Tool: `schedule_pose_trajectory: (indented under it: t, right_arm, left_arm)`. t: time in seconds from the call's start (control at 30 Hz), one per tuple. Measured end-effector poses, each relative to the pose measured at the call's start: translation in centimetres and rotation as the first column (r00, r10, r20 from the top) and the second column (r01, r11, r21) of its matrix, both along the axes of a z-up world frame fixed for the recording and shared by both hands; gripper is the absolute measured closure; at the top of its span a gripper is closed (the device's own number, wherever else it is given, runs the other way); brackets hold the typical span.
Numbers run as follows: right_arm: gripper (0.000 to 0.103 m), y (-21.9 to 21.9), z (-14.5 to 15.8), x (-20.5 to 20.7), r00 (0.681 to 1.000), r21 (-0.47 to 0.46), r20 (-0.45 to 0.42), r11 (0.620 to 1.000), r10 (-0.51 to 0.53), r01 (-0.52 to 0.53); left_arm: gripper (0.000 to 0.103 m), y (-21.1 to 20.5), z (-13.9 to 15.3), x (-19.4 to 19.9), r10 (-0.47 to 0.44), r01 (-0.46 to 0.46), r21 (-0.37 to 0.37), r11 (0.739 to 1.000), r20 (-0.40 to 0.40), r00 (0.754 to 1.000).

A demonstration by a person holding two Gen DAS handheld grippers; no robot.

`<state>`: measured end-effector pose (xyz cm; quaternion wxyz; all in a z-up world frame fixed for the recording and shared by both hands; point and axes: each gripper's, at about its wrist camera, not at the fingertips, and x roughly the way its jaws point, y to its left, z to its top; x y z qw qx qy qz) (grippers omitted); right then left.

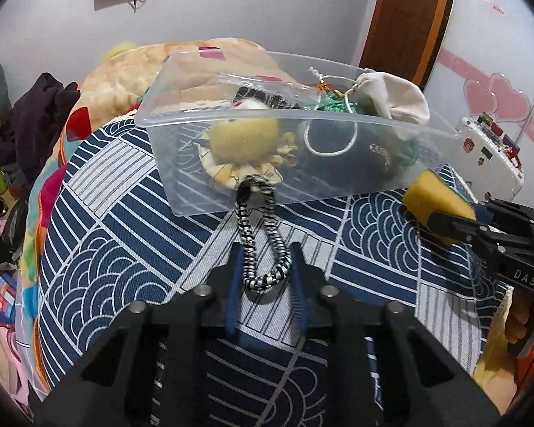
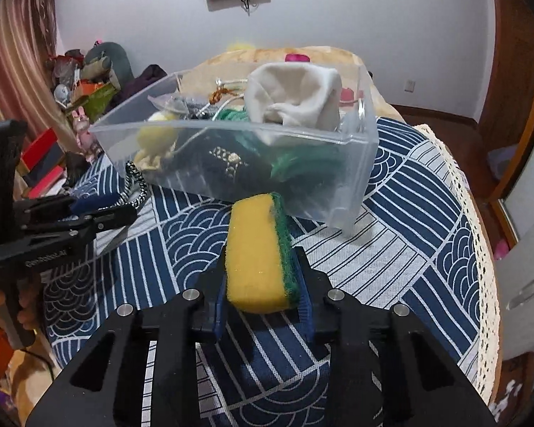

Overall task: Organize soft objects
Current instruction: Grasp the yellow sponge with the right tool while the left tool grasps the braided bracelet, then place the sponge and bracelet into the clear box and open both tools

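Note:
A black-and-white braided rope loop [image 1: 263, 249] lies on the navy patterned cloth, its far end touching the clear plastic bin [image 1: 174, 178]. My left gripper [image 1: 267, 267] is shut on the loop's near end. A yellow sponge with a green scouring side [image 2: 256, 259] is clamped between the pads of my right gripper [image 2: 261, 267], just in front of the bin [image 2: 359, 178]. In the left wrist view the right gripper [image 1: 455, 224] and the sponge [image 1: 434, 195] sit at the right. The left gripper [image 2: 114, 210] and the rope [image 2: 135, 185] show at the left of the right wrist view.
The bin holds a yellow plush [image 1: 244, 138], a beige cloth [image 2: 295, 96], green yarn [image 2: 288, 160], a dark pouch [image 2: 228, 167] and a clear bag. The navy-and-white tablecloth [image 2: 409, 249] has a lace edge at right. Clutter and bedding lie behind and left.

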<state>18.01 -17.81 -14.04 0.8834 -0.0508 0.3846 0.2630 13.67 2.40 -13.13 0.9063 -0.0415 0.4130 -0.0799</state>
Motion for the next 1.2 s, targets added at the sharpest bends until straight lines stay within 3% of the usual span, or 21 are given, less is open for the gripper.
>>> schedule_pose_trajectory:
  t: [0.23, 0.47, 0.77, 0.93, 1.2]
  right_arm:
    - [0.074, -0.3, 1.2, -1.0, 0.999, 0.027, 0.041, 1.0, 0.009, -0.01]
    - [0.074, 0.1, 3.6, -1.3, 0.994, 0.068, 0.105, 0.997, 0.015, -0.022]
    - [0.074, 1.7, 6.6, -0.4, 0.978, 0.095, 0.207, 0.995, 0.002, -0.022]
    - [0.074, 2.7, 7.5, 0.8, 0.972, 0.106, 0.233, 0.994, 0.005, -0.031]
    - [0.074, 5.1, 5.8, 3.9, 0.983, 0.077, 0.183, 0.997, 0.006, -0.021]
  left_arm:
    - [0.089, 0.2, 1.1, -1.6, 0.009, -0.009, -0.003, 1.0, 0.039, 0.999]
    - [0.089, -0.8, 4.4, -3.7, -0.005, -0.003, 0.049, 0.999, 0.146, 0.989]
    - [0.089, 0.0, 8.9, -1.8, 0.014, -0.026, 0.043, 0.999, 0.264, 0.964]
    - [0.089, 0.5, 9.0, 0.3, 0.026, -0.035, 0.029, 0.999, 0.249, 0.968]
    - [0.089, 1.2, 6.5, 3.5, 0.046, -0.051, 0.027, 0.998, 0.165, 0.985]
